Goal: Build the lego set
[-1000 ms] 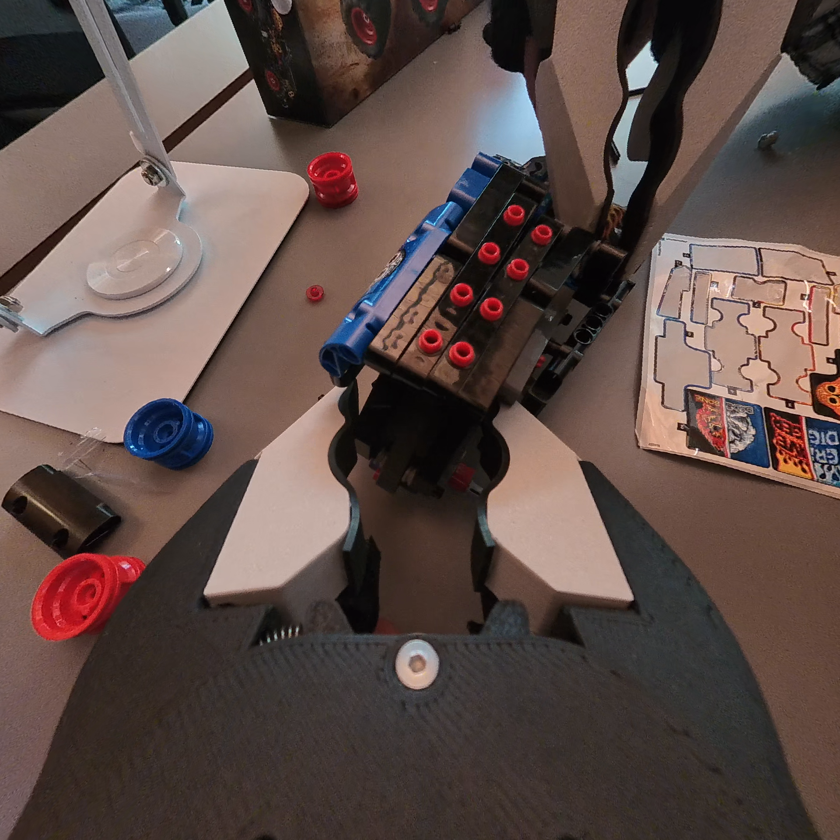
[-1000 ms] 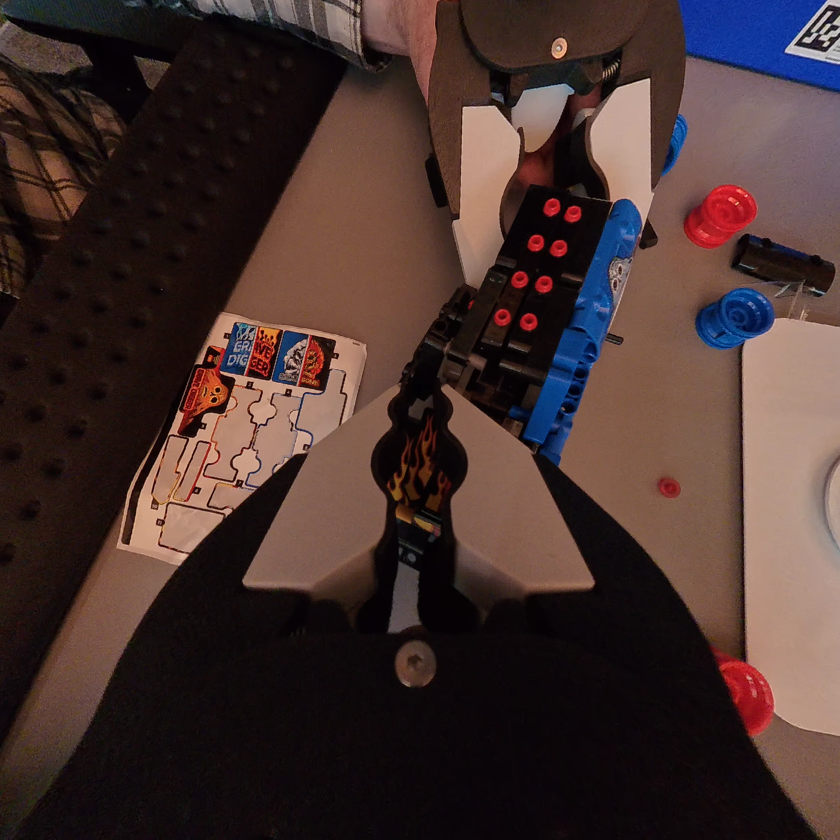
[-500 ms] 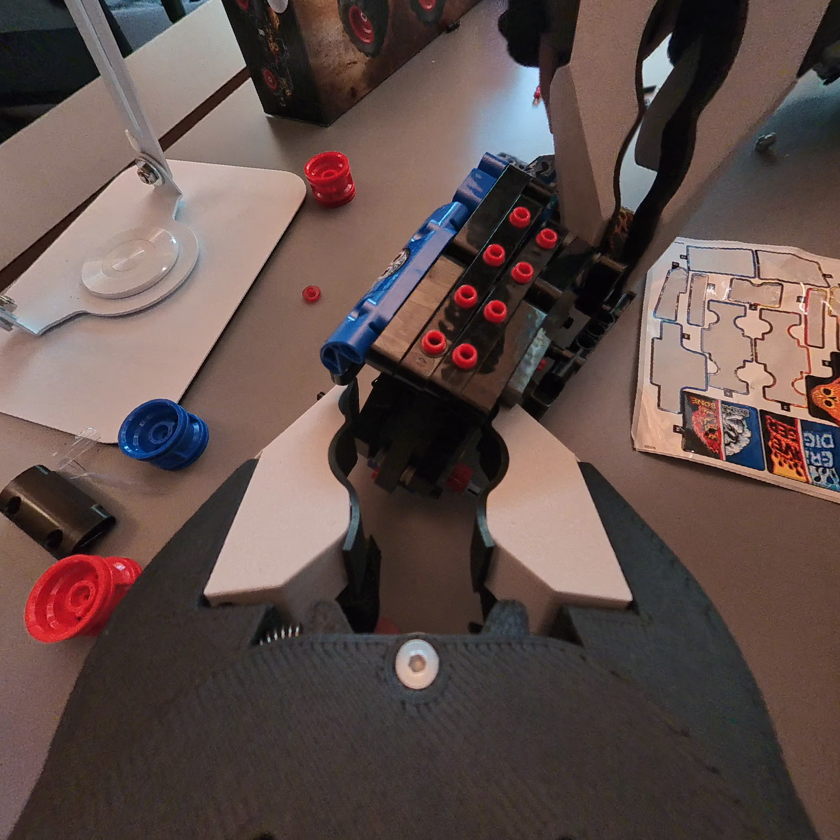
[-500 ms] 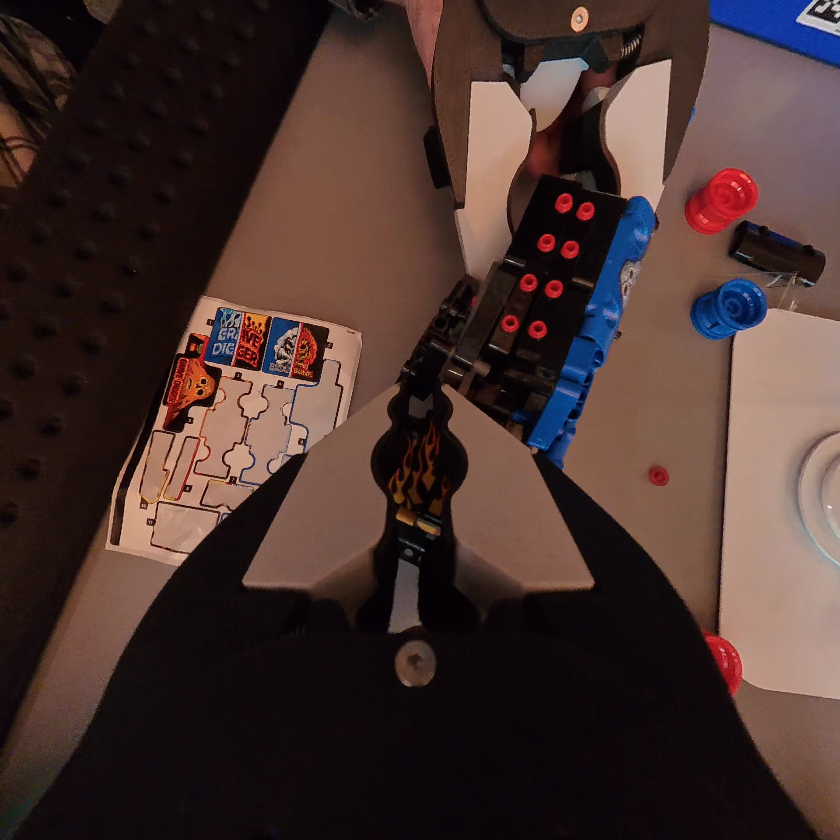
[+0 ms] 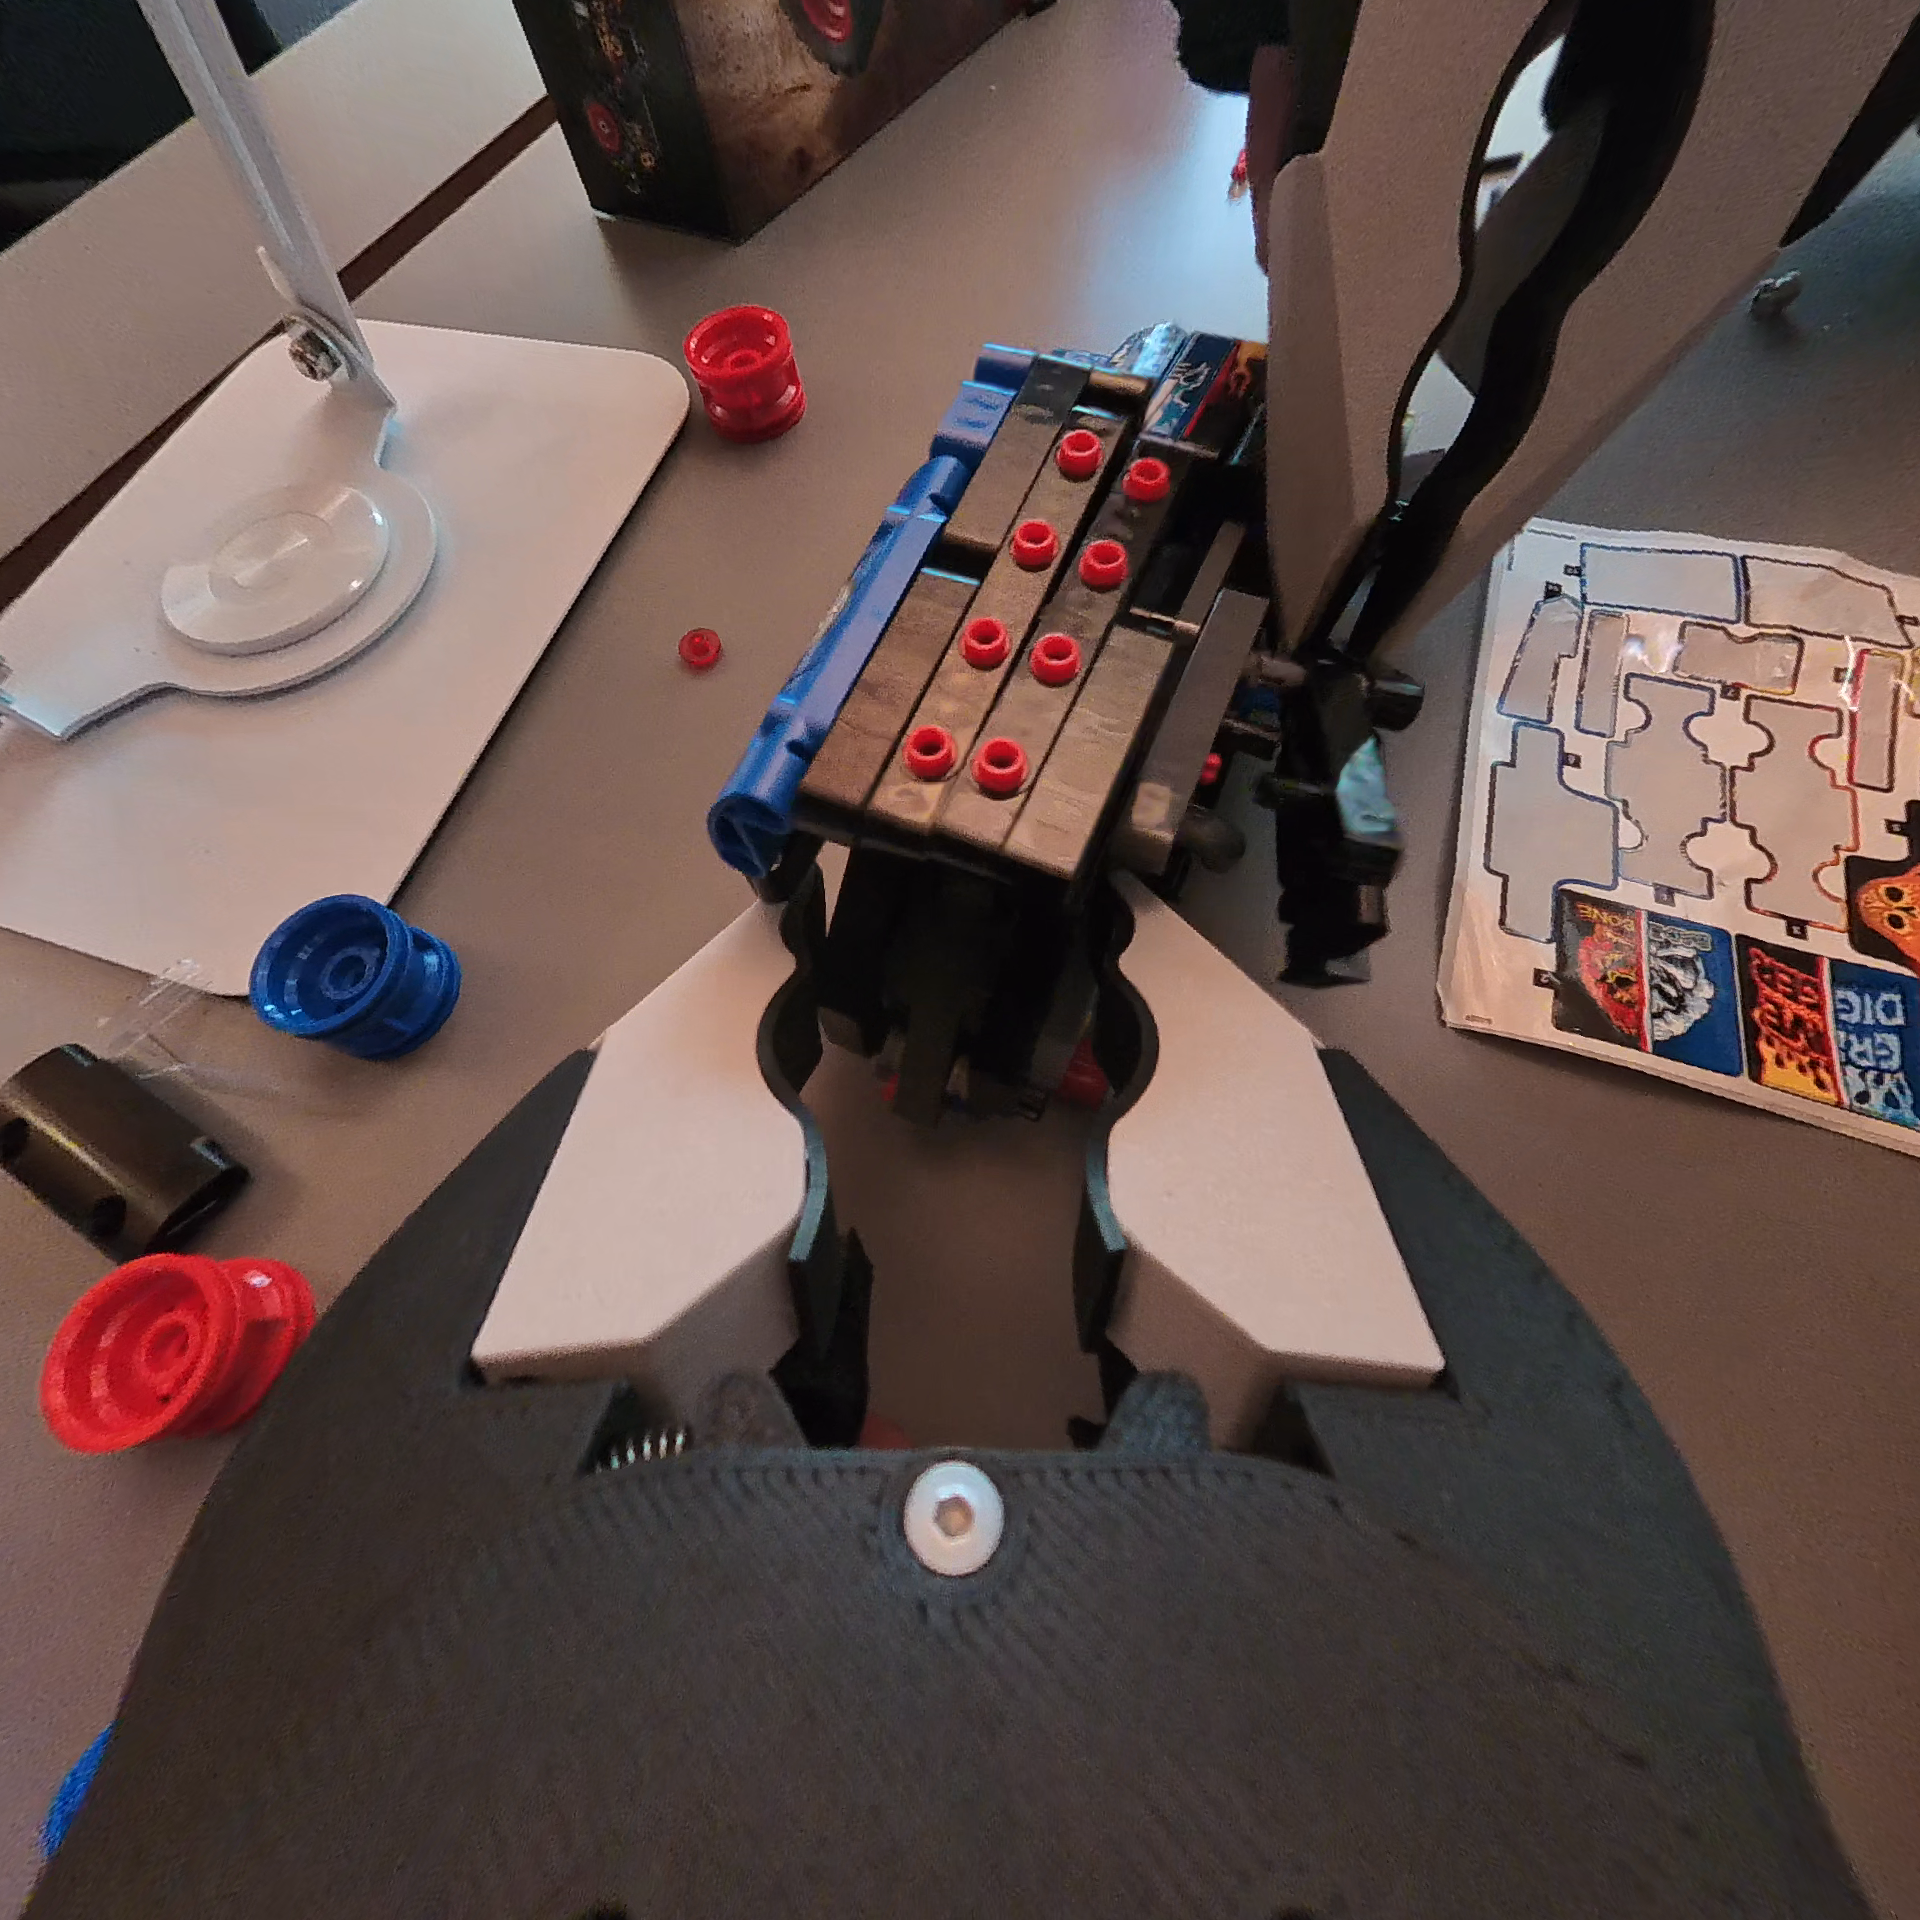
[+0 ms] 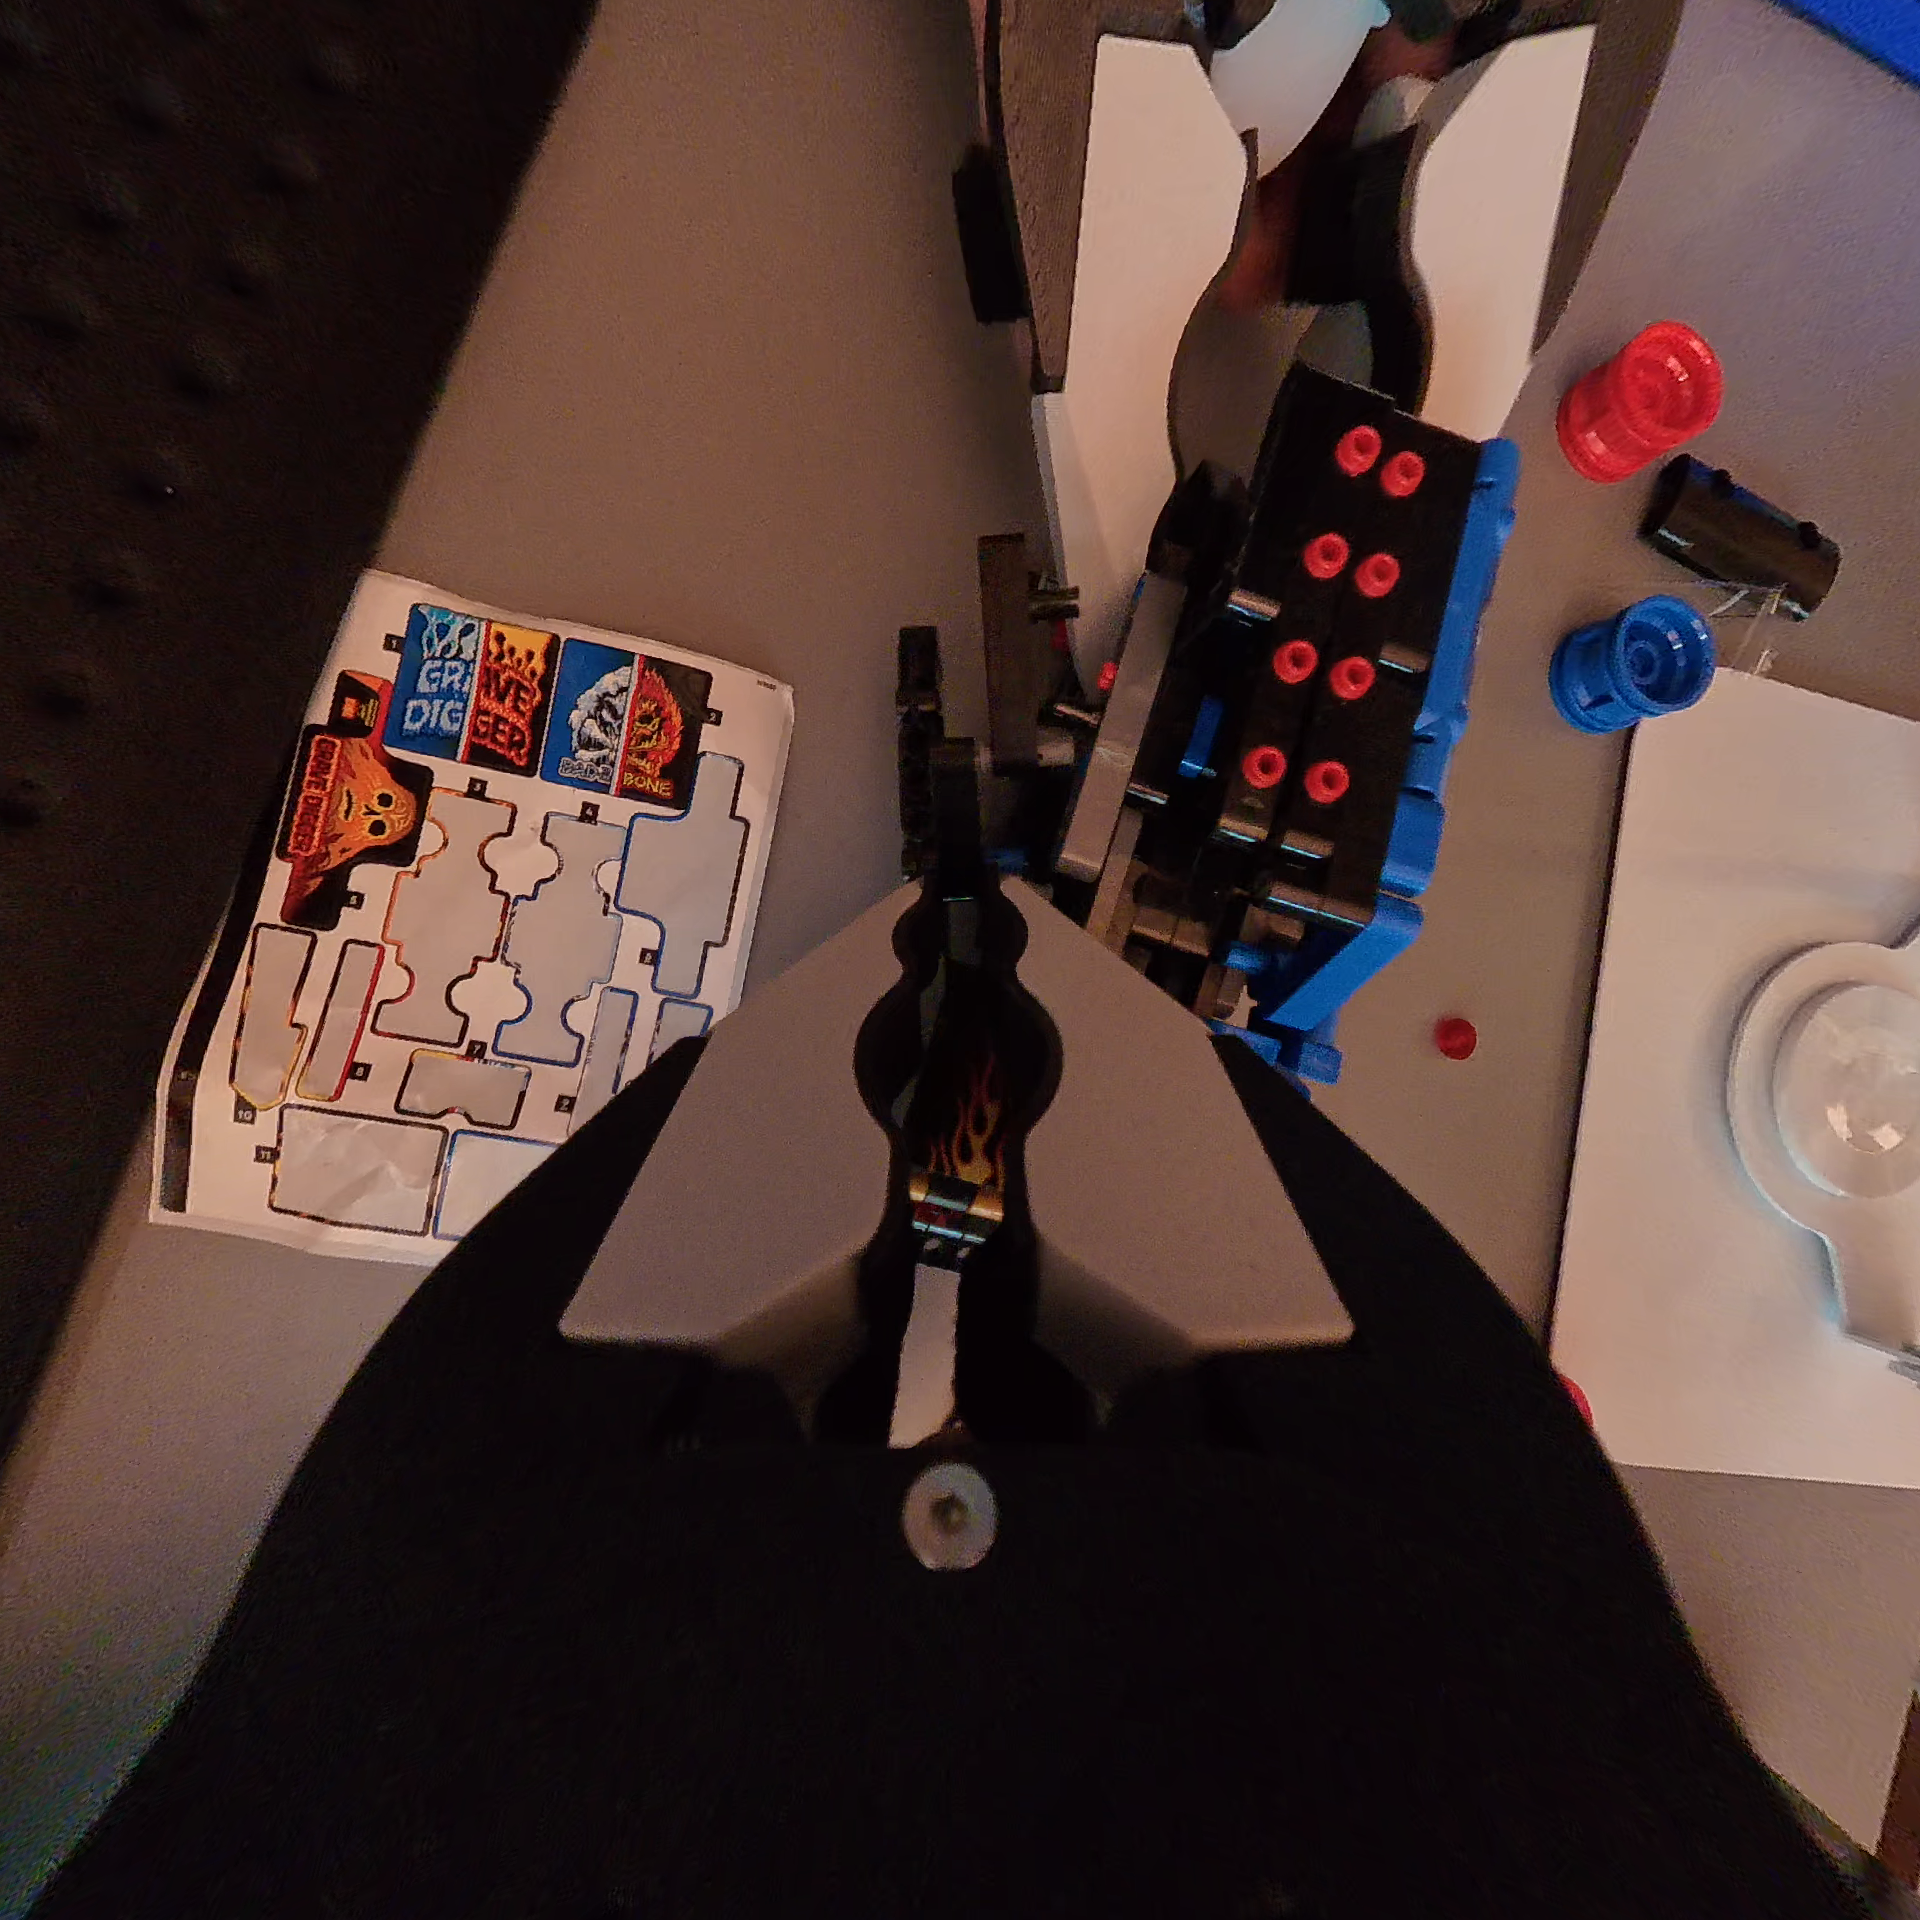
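Left hand-held gripper (image 5: 951,940) clamps the near end of the black-and-blue brick chassis (image 5: 997,665) with eight red studs, resting on the grey worktop (image 5: 582,582). Right hand-held gripper (image 6: 951,914), narrow, pinches a flame-printed black panel (image 6: 961,1122) beside the chassis's far side.

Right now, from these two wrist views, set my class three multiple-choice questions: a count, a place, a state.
1. Count the red studs on the black model top: A eight; B four; C twelve.
2. The blue wheel lies: A on the model; B beside the white base plate; C held aloft.
3. The right hand-held gripper is: A open, empty; B resting flat; C shut on a flame-printed piece.
Key: A, four pairs show; B, it sits by the plate's edge; C, it pinches the piece.
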`<state>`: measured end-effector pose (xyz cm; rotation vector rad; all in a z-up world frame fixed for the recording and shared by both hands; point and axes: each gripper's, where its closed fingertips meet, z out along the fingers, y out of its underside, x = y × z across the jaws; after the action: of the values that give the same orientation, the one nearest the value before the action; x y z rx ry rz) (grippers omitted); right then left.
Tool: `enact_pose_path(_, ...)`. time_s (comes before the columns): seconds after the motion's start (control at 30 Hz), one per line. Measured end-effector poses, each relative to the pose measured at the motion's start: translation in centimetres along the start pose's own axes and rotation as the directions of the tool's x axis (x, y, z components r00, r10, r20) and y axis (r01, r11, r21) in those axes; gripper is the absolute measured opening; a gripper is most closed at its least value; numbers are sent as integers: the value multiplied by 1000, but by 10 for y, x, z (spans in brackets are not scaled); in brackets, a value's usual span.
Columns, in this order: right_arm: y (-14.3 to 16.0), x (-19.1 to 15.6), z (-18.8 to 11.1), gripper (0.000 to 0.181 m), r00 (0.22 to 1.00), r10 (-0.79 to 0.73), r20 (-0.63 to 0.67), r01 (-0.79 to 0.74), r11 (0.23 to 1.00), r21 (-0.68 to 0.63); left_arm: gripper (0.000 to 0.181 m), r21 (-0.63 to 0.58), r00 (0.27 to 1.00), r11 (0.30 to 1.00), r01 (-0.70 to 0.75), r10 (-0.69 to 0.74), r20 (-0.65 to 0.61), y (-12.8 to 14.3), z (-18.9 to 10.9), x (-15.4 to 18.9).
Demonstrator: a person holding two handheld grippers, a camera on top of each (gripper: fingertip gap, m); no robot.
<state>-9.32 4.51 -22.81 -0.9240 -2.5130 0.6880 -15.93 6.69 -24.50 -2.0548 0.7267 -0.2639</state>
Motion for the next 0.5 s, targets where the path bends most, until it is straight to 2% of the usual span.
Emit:
enact_pose_path(0.33,-7,-4,-3,5,998,-52,-46,53,999,14,63,-112,1000,994,10,-11,-9,10,-20,12)
enact_pose_path(0.4,-7,-3,-2,5,996,-65,-64,65,998,7,77,-156,1000,988,8,-11,-17,17,-22,15)
enact_pose_path(0.5,-7,-1,-4,4,995,-57,-84,58,998,14,84,-185,1000,983,1,-1,3,19,-29,14)
